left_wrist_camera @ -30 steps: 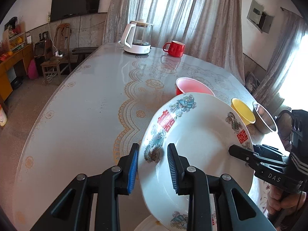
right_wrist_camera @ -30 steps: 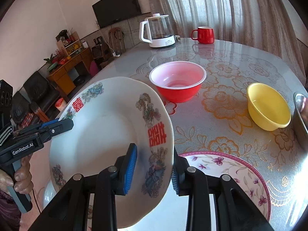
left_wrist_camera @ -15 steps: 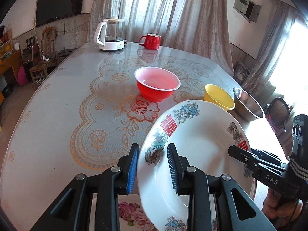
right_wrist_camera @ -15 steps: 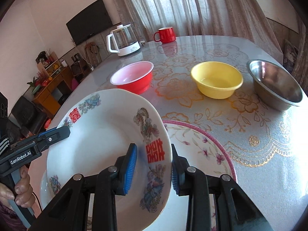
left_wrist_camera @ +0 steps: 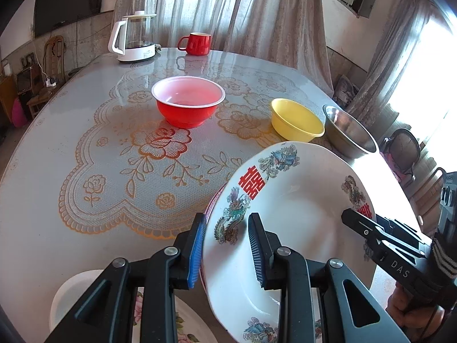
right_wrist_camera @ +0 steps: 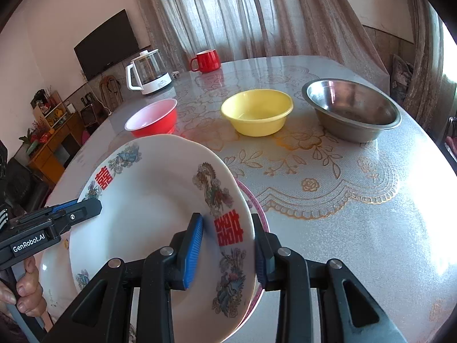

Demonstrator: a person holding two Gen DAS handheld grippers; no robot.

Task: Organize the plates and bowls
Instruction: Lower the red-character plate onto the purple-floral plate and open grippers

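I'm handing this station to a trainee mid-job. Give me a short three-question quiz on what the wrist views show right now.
1. True or false: both claws grip the same plate.
2. Multiple choice: which bowl stands nearest the kettle? A) red bowl B) yellow bowl C) steel bowl
3. Fill in: the mug near the curtain is coloured ____.

Key:
1. True. The left claw pinches one rim, the right claw the opposite rim.
2. A
3. red
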